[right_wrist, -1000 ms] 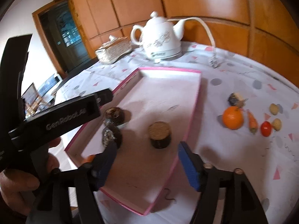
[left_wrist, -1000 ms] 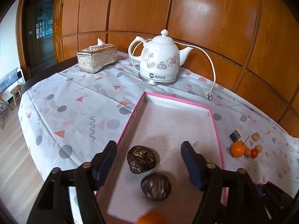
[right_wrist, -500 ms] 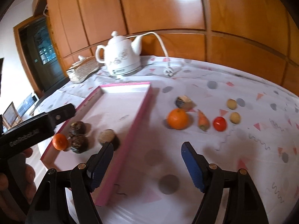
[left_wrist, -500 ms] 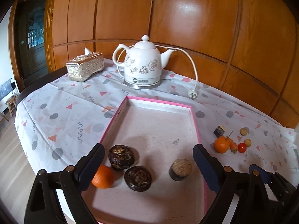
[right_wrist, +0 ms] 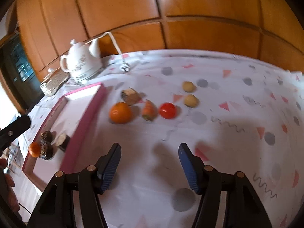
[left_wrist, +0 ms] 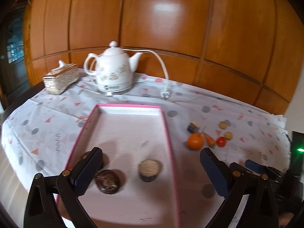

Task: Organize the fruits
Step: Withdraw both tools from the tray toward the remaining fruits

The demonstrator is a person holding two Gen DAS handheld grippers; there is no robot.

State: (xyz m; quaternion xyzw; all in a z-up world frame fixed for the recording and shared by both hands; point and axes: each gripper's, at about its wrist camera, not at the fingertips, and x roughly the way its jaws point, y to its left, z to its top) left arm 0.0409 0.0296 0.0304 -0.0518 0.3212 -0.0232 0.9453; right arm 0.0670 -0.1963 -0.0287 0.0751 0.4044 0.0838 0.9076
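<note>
A pink-rimmed tray [left_wrist: 167, 133] holds two dark round fruits [left_wrist: 107, 181], a tan-topped dark cylinder [left_wrist: 149, 170] and a small orange [right_wrist: 34, 149]. My left gripper [left_wrist: 150, 152] hangs over the tray's near end, its jaws opening wide, with nothing pressed between them. To the right of the tray, a large orange [right_wrist: 120, 113], a carrot [right_wrist: 149, 110], a red tomato [right_wrist: 167, 110] and two yellowish balls [right_wrist: 191, 100] lie on the cloth. My right gripper [right_wrist: 149, 148] hovers over bare cloth in front of them, its jaws closing on nothing.
A white kettle [left_wrist: 114, 72] with its cord and plug stands behind the tray, with a silver tissue box [left_wrist: 60, 78] to its left. A dark-and-tan chunk [right_wrist: 130, 96] lies behind the large orange. Wooden panelling backs the table. A hand [right_wrist: 7, 180] shows at the left edge.
My left gripper drew back from the tray's fruits and its jaws widened. My right gripper swung right, from over the tray to the cloth before the loose fruits, and its jaws narrowed.
</note>
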